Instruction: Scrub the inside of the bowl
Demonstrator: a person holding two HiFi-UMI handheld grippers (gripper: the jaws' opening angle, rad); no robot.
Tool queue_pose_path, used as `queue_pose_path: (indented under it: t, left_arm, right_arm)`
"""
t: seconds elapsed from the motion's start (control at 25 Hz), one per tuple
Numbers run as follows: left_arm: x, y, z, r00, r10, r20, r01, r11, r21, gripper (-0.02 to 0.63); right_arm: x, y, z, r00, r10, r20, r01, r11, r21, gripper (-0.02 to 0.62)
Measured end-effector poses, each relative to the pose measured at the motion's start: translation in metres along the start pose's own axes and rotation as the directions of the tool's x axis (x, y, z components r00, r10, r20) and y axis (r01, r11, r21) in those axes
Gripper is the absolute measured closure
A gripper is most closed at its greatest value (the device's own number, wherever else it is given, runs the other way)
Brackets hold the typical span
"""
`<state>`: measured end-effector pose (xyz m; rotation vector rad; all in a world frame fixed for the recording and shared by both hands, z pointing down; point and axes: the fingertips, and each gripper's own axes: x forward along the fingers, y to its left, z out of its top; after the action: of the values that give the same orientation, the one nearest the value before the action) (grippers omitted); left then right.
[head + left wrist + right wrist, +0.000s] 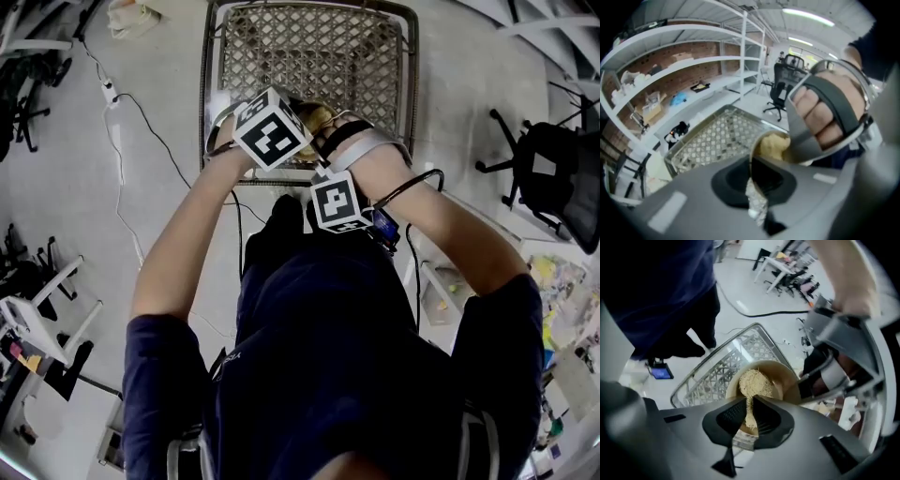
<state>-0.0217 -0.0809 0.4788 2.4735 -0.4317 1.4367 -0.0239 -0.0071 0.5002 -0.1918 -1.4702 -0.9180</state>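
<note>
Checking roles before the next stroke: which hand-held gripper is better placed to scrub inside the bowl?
Right. The right hand-held gripper is shut on the scrubber, which sits inside the bowl; the left hand-held gripper is clamped on the bowl's rim, steadying it.

Shirt [328,375]: dark navy, short sleeves, small pale print at lower left.
Marker cubes: 2, white with black square patterns; left cube [272,129], right cube [336,201], both upper centre.
Left gripper [752,187]: grey moulded shell, black jaw pads.
Right gripper [749,416]: same grey shell, ribbed black pads.
Hand strap [380,145]: broad grey band, black band beside it.
Cable [412,180]: thin, black, right of centre.
</note>
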Motion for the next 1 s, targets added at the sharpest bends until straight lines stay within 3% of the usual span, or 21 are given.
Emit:
queue_pose_path:
  t: [0.04,0.12,0.24,0.44,0.52,0.6,0.68,0.76,0.88,0.96,1.0]
  left_arm:
    - [-0.001,0.004,-0.001,1.0,0.019,0.02,-0.018,0.999,-0.034,0.601]
    - [-0.003,0.013,-0.003,0.996,0.057,0.062,-0.05,0.993,-0.108,0.601]
    - [-0.005,0.022,-0.002,0.988,0.095,0.125,-0.066,0.972,-0.224,0.601]
    - [-0.009,0.038,-0.008,0.97,0.138,0.2,-0.048,0.915,-0.401,0.6]
    - [-0.01,0.042,-0.011,0.966,0.141,0.217,-0.029,0.892,-0.451,0.6]
    - [-0.011,0.044,-0.01,0.961,0.134,0.241,0.004,0.868,-0.497,0.6]
    - [-0.009,0.044,-0.01,0.958,0.12,0.26,0.041,0.842,-0.538,0.6]
    - [-0.007,0.042,-0.011,0.959,0.1,0.264,0.067,0.828,-0.557,0.6]
    - [-0.003,0.04,-0.015,0.965,0.076,0.252,0.078,0.832,-0.55,0.6]
    - [-0.003,0.042,-0.017,0.965,0.078,0.249,0.074,0.833,-0.548,0.6]
    - [-0.004,0.044,-0.018,0.966,0.085,0.246,0.067,0.832,-0.55,0.6]
  right_arm:
    - [0.001,-0.003,0.0,0.999,0.024,0.024,-0.026,0.994,0.108,0.552]
    - [0.002,-0.009,0.002,0.995,0.057,0.087,-0.082,0.944,0.319,0.552]
    - [0.001,-0.018,0.0,0.983,0.05,0.179,-0.144,0.814,0.563,0.552]
    - [-0.011,-0.039,-0.01,0.952,-0.048,0.304,-0.218,0.59,0.777,0.552]
    - [-0.018,-0.045,-0.016,0.938,-0.093,0.334,-0.238,0.529,0.814,0.552]
    - [-0.027,-0.048,-0.021,0.923,-0.135,0.36,-0.249,0.506,0.826,0.552]
    - [-0.039,-0.047,-0.024,0.9,-0.175,0.398,-0.262,0.513,0.818,0.552]
    - [-0.051,-0.046,-0.025,0.88,-0.202,0.43,-0.262,0.548,0.794,0.552]
    - [-0.062,-0.044,-0.029,0.875,-0.213,0.436,-0.233,0.604,0.762,0.552]
    - [-0.067,-0.045,-0.033,0.864,-0.236,0.444,-0.239,0.584,0.776,0.552]
    - [-0.07,-0.048,-0.036,0.85,-0.26,0.458,-0.259,0.55,0.794,0.552]
